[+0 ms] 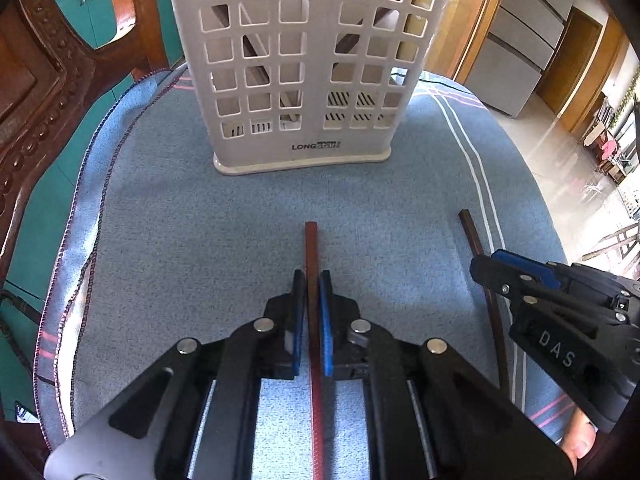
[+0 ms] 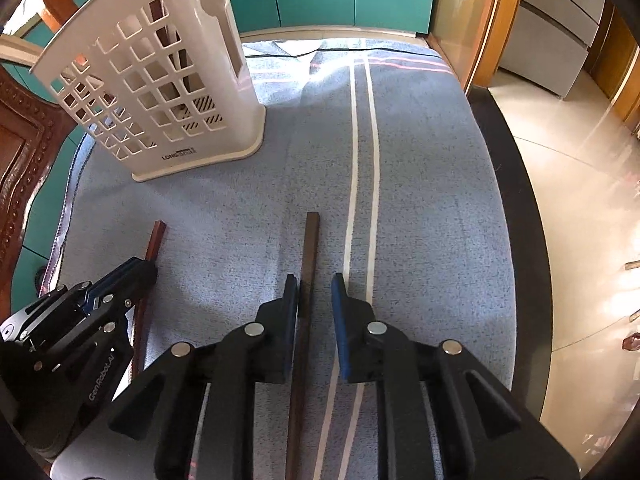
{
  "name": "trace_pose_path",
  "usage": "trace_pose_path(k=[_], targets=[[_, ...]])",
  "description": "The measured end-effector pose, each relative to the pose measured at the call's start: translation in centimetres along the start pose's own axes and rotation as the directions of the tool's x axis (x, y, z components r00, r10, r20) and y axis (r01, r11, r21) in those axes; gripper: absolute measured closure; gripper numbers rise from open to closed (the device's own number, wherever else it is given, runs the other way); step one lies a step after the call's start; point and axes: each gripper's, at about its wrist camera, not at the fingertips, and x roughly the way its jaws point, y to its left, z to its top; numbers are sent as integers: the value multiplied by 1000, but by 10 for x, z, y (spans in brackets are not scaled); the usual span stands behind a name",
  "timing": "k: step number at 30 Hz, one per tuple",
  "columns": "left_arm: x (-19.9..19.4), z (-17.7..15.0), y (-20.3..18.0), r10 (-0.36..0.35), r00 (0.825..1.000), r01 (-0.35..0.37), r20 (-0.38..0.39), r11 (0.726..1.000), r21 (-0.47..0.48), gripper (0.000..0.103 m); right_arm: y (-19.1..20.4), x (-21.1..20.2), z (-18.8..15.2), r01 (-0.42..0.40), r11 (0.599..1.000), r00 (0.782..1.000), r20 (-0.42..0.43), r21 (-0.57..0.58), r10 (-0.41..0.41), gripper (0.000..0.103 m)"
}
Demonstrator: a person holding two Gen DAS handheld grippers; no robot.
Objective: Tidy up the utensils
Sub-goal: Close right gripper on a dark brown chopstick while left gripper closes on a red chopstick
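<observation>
A reddish-brown chopstick point(image 1: 311, 240) lies along the blue cloth, and my left gripper point(image 1: 313, 276) is shut on it, both blue pads pressed to its sides. To its right lies a dark brown chopstick point(image 1: 476, 240), with my right gripper point(image 1: 484, 262) over it. In the right wrist view the dark chopstick point(image 2: 311, 240) runs between the jaws of my right gripper point(image 2: 315, 280). It sits against the left pad, with a clear gap to the right pad. The left gripper point(image 2: 146, 270) and the red chopstick point(image 2: 158, 236) show at the left.
A white slotted utensil holder point(image 1: 316, 60) stands upright at the far end of the cloth point(image 1: 180, 220), with dark sticks visible through its holes. A carved wooden chair point(image 1: 48, 92) stands at the left. The table edge point(image 2: 516, 200) and tiled floor lie at the right.
</observation>
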Motion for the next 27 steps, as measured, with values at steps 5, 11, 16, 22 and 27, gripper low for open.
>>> trace_pose_path(k=[5,11,16,22,27], targets=[[-1,-1,-1,2,1000,-2,-3,1000,2,94,10,0,-3,26,999,999,21,-38,-25,76],[-1,2,2,-2,1000,1,-6,1000,-14,74,18,2,-2,73,995,996,55,-74,-69,74],[-7,4,9,1,1000,-1,16,999,-46,46,20,3,0,85,993,995,63,-78,-80,74],[2,2,5,46,999,-47,-4,999,-14,46,20,2,0,85,993,995,61,-78,-80,73],[4,3,-1,67,998,-67,-1,998,2,46,20,2,0,83,993,995,59,-81,-78,73]])
